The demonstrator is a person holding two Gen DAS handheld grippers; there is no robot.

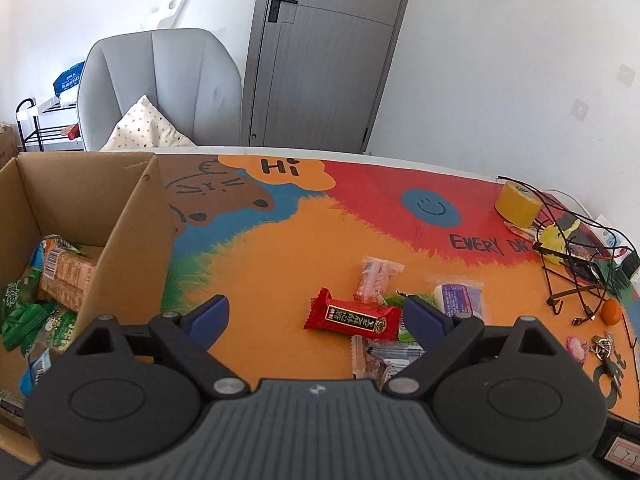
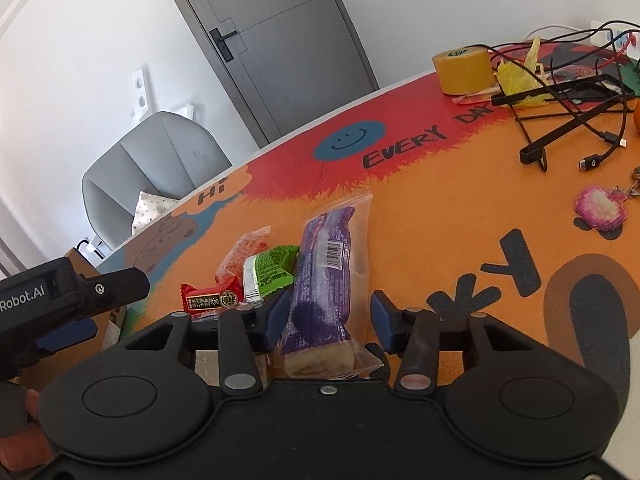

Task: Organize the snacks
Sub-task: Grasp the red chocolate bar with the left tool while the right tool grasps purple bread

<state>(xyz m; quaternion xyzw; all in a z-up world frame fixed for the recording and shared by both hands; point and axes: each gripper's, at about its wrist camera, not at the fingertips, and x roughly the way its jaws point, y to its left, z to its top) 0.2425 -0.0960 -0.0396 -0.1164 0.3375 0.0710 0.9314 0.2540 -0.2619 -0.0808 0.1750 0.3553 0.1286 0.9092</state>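
Landmark: the red candy wrapper with a black and gold label lying on the bright orange, red and blue printed table mat; places below are given from it.

Left wrist view only: an open brown cardboard box well to the left of the red wrapper, already holding green snack packets and an orange-brown wrapped bar.

Left wrist view also: a clear packet of pink sweets just behind the red wrapper, and a small orange fruit far to its right.

Right wrist view only: the left gripper's black body, marked "Robot.AI", seen from the side to the left of the red wrapper; a green and white snack packet touching the wrapper's right end; a pink pixel-pattern keychain charm well to the right.

Both views: a roll of yellow tape and tangled black cables far right and behind.

Left gripper: blue-padded jaws spread wide, holding nothing; the red wrapper lies on the mat in the gap ahead of them, untouched.

Right gripper: jaws partly open around a long clear bag with purple print and a pale cake bar inside, right of the red wrapper. The left pad sits against the bag's edge; the right pad stands apart from it. The bag is not clamped.
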